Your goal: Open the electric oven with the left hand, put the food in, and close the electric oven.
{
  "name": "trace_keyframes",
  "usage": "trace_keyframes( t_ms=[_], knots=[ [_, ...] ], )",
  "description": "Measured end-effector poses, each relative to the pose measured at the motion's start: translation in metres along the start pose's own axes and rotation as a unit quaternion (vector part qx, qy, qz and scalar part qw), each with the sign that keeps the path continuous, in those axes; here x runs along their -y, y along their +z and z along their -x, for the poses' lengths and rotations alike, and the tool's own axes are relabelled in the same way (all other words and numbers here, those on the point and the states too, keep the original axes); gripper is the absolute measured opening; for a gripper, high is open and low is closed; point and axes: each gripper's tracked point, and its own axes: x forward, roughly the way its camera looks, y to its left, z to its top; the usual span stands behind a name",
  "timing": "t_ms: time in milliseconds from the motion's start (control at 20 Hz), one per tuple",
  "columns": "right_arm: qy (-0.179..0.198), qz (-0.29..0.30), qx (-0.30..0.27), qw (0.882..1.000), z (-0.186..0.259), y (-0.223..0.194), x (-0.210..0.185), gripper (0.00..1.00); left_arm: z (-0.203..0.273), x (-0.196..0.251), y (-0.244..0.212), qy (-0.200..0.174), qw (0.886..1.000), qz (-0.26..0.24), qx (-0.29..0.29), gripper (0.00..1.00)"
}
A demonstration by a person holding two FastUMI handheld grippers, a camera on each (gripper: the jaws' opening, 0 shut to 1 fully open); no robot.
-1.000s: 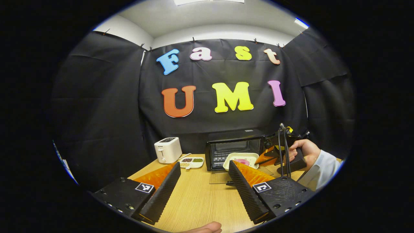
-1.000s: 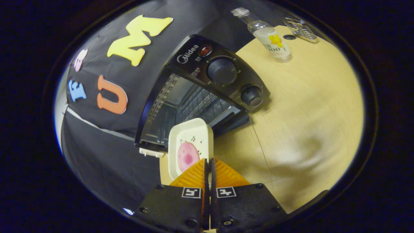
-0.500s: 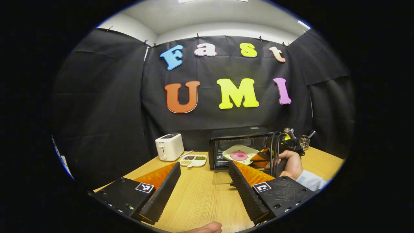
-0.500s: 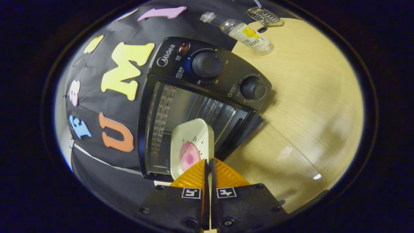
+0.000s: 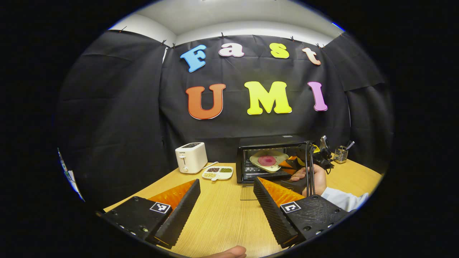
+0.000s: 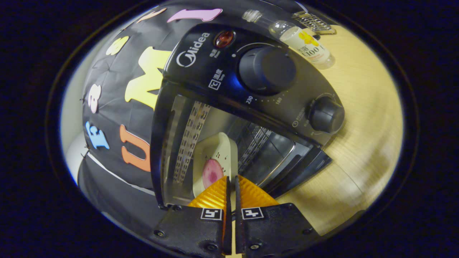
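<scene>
The black electric oven [image 5: 269, 157] [image 6: 251, 93] stands at the back of the wooden table, its glass door [image 5: 247, 191] folded down flat. My right gripper [image 6: 231, 179] is shut on the rim of a white plate [image 6: 213, 157] carrying a pink round of food [image 6: 212, 172]. The plate is tilted and sits partly inside the oven's mouth. In the left gripper view the plate [image 5: 268, 160] and the right gripper [image 5: 292, 165], held by a hand, show in front of the oven cavity. My left gripper [image 5: 226, 195] hangs open over the table, well short of the oven, with nothing between its fingers.
A white toaster [image 5: 190, 157] and a divided dish of grains [image 5: 217, 172] stand left of the oven. A clear bottle [image 6: 304, 41] and a wire utensil holder [image 5: 340, 154] stand to its right. The oven's knobs [image 6: 267, 70] sit close to my right gripper's path.
My right gripper has carried the plate up from above the door and forward into the oven opening. The left gripper stays open and has drawn back slightly.
</scene>
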Motion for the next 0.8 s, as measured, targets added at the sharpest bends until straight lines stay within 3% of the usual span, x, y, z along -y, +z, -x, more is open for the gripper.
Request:
trace_keyframes(
  t_ms=[50, 200, 300, 350, 400, 550, 600, 800],
  knots=[
    [-0.001, 0.013, 0.003, 1.0, -0.004, 0.001, 0.0, 0.08, -0.001, 0.004, -0.002, -0.004, 1.0, -0.002, -0.003, 0.95],
    [0.008, 0.021, 0.002, 1.0, -0.011, 0.0, -0.005, 0.07, -0.005, 0.009, -0.006, -0.009, 1.0, -0.005, -0.009, 0.95],
    [0.025, 0.014, 0.002, 1.0, -0.011, 0.0, -0.01, 0.15, -0.006, 0.013, -0.009, -0.013, 1.0, -0.003, -0.014, 0.95],
    [0.027, 0.008, 0.002, 1.0, -0.01, 0.001, -0.01, 0.1, -0.006, 0.014, -0.01, -0.015, 1.0, -0.002, -0.016, 0.95],
    [0.033, 0.001, 0.003, 0.999, -0.009, 0.003, -0.012, 0.22, -0.006, 0.014, -0.01, -0.016, 1.0, 0.0, -0.017, 0.95],
    [0.028, 0.001, 0.006, 1.0, -0.003, 0.003, -0.006, 0.34, -0.006, 0.017, -0.012, -0.018, 1.0, 0.009, -0.021, 0.95],
    [0.023, 0.005, 0.011, 1.0, -0.001, 0.004, -0.003, 0.29, -0.005, 0.018, -0.012, -0.021, 0.999, 0.012, -0.023, 0.95],
    [0.013, 0.076, 0.024, 0.997, 0.02, -0.004, -0.003, 0.4, 0.001, 0.025, -0.024, -0.029, 0.999, 0.016, -0.034, 0.95]
  ],
)
